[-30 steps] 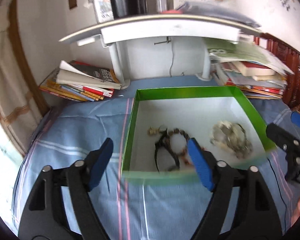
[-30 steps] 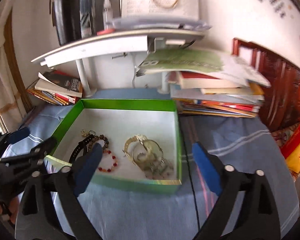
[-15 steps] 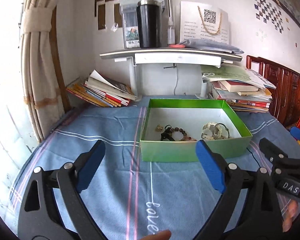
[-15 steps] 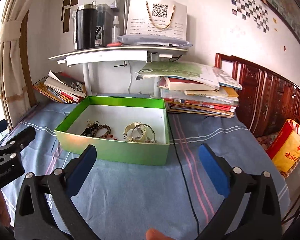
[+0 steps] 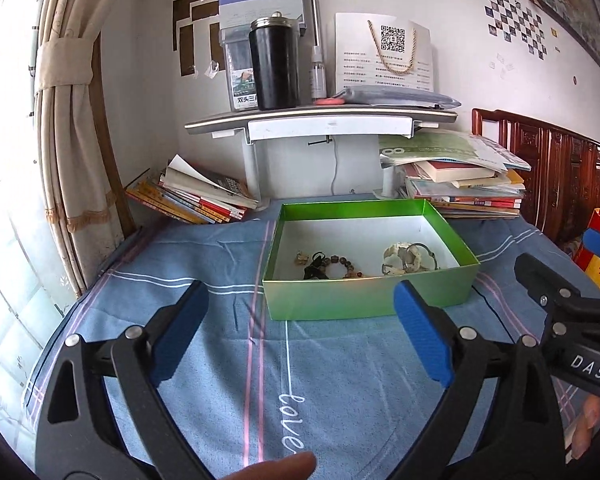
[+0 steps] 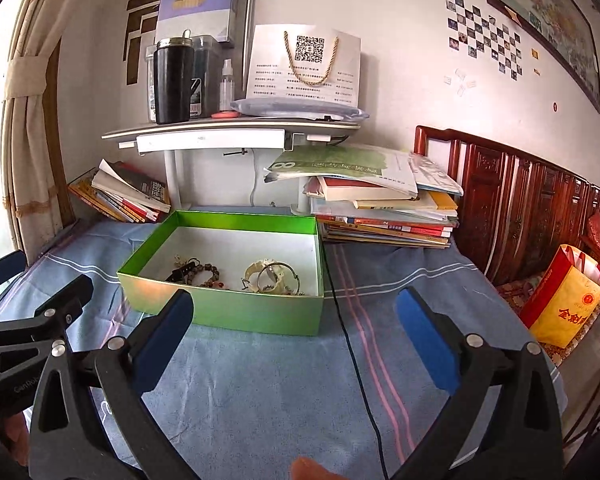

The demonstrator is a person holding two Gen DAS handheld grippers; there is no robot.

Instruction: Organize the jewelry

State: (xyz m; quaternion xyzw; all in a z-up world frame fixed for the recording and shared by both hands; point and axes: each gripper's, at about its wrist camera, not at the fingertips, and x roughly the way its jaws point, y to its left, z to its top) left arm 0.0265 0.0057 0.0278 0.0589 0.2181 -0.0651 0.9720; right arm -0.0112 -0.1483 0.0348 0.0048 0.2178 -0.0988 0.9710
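Left tool (image 5: 300,320): spread wide, holding nothing, hovering over the blue cloth.
Right tool (image 6: 292,332): likewise spread and bare.
Green box (image 5: 364,296): straight ahead of both tools, its long axis crosswise to them; neither is clearly nearer.
Jewelry (image 5: 332,266): inside the box, dark beads left, pale bangles (image 6: 272,276) right.
Writing: "love" (image 5: 292,424) on the cloth; "DAS" on the right tool's frame.

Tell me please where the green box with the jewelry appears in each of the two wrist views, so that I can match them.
Left wrist view: the green box sits right of centre, just beyond the open left gripper.
Right wrist view: the green box sits left of centre, beyond the open right gripper's left finger.
Shared landmark: the black tumbler on the shelf behind the box.
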